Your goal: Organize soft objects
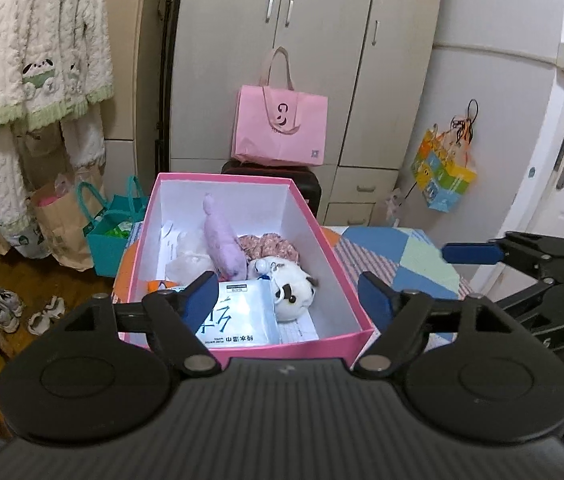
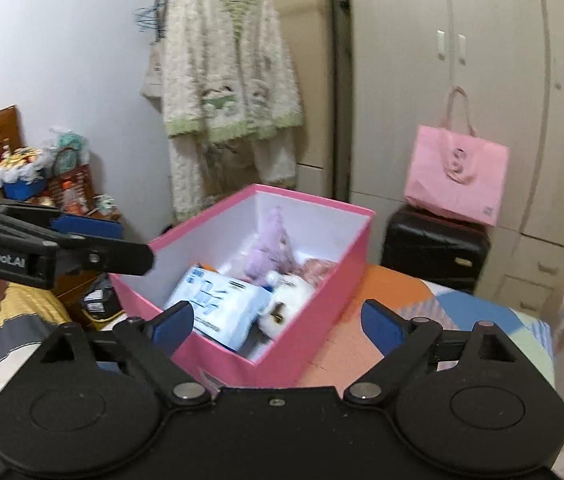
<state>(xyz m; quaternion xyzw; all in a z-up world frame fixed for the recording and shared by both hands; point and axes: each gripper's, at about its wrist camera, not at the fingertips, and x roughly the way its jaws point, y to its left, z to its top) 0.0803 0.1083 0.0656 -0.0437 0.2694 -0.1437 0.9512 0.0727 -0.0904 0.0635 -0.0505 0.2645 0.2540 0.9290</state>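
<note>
An open pink box [image 1: 355, 286] [image 2: 321, 320] stands on a patchwork-covered surface. Inside lie a purple plush [image 1: 222, 240] [image 2: 270, 248], a white panda plush [image 1: 295, 290] [image 2: 285, 306], a floral pink cloth [image 1: 270, 244], a pack of wet wipes [image 1: 242, 312] [image 2: 222, 304] and white soft items [image 1: 186, 254]. My left gripper [image 1: 289, 298] is open and empty, just above the box's near end. My right gripper [image 2: 278, 326] is open and empty, near the box's front corner. The right gripper also shows at the right of the left wrist view [image 1: 521, 264].
A patchwork cover [image 1: 405, 256] lies right of the box. A pink tote bag [image 1: 282, 128] sits on a black suitcase [image 2: 433, 252] before a wardrobe [image 1: 321, 20]. A fluffy cardigan [image 1: 42, 48] hangs at left. Paper and teal bags [image 1: 110, 224] and shoes [image 1: 2, 308] are on the floor.
</note>
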